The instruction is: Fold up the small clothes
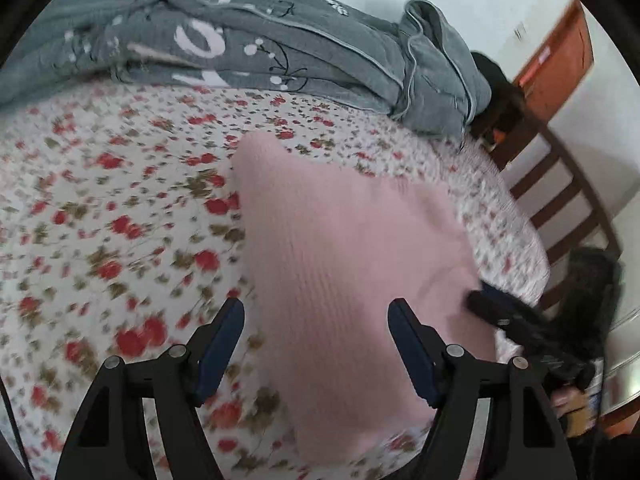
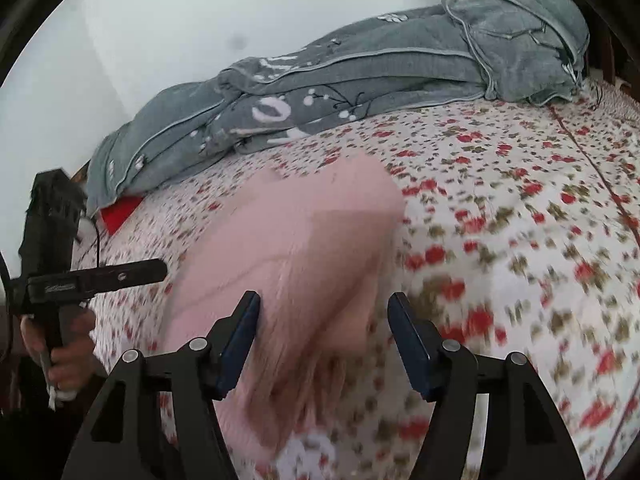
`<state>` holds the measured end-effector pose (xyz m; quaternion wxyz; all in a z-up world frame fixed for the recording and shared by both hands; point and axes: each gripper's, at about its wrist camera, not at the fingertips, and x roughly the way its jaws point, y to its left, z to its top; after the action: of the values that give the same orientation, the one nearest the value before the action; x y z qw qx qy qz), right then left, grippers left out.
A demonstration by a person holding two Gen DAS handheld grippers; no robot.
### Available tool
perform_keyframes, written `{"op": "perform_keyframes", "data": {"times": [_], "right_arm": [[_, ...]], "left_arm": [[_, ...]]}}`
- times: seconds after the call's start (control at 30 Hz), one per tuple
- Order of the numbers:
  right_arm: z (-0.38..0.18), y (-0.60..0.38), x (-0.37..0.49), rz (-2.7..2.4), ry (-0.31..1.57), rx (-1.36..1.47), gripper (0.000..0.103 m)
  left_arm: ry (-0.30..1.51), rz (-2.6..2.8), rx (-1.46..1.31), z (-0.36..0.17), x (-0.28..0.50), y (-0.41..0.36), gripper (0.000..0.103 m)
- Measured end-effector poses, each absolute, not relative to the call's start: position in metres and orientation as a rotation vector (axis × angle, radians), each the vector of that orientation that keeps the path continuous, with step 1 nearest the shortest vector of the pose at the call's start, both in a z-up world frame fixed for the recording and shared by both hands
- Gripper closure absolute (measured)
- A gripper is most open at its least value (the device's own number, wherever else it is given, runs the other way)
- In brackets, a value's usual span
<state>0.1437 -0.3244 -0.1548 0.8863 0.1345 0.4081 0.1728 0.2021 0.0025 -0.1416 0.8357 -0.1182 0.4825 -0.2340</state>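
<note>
A pink knitted garment (image 1: 344,248) lies on the floral bedsheet (image 1: 112,208). In the left wrist view my left gripper (image 1: 316,312) is open, its fingers spread over the garment's near left edge, holding nothing. In the right wrist view the same pink garment (image 2: 304,248) lies blurred ahead, and my right gripper (image 2: 324,308) is open over its near end, holding nothing. The right gripper also shows in the left wrist view (image 1: 520,328) at the garment's right edge. The left gripper also shows in the right wrist view (image 2: 96,276), at the bed's left side.
A grey printed blanket (image 1: 248,44) lies bunched along the far side of the bed, also seen in the right wrist view (image 2: 360,76). A dark wooden slatted bed frame (image 1: 560,184) stands at the right. A red item (image 2: 120,212) lies near the blanket's left end.
</note>
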Motion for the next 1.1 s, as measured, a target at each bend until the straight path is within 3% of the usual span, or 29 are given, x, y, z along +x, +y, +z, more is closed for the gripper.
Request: {"op": "perform_keyframes", "data": {"times": [0.13,0.23,0.47,0.63,0.7,0.73,0.93,1.1], "right_arm": [[-0.165,-0.324,0.180,0.346,0.916,0.362,0.037],[-0.181,-0.326,0.192,0.338,0.971,0.397,0.023],[-0.196,-0.318,0.202,0.310,1.007,0.363,0.021],[-0.203,-0.318,0.207,0.310,1.005,0.401,0.022],[-0.201,-0.319,0.207,0.327,1.007,0.422,0.036],[-0.202,-0.320,0.207,0.375,1.016,0.466,0.051],[-0.186,-0.310,0.207,0.397,0.997,0.514,0.064],[-0.160,-0.281,0.219,0.455,0.943,0.504,0.066]], "left_arm": [[1.060,-0.512,-0.303,-0.156,0.235,0.002,0.031],[1.121,-0.504,-0.324,-0.176,0.251,0.000,0.031],[1.179,-0.592,-0.431,-0.211,0.262,0.001,0.033],[1.175,-0.619,-0.475,-0.215,0.264,-0.003,0.046],[1.184,-0.618,-0.493,-0.214,0.268,-0.001,0.053],[1.180,-0.615,-0.496,-0.212,0.268,-0.001,0.056],[1.156,-0.618,-0.456,-0.191,0.267,0.004,0.065],[1.093,-0.566,-0.402,-0.157,0.273,0.027,0.066]]}}
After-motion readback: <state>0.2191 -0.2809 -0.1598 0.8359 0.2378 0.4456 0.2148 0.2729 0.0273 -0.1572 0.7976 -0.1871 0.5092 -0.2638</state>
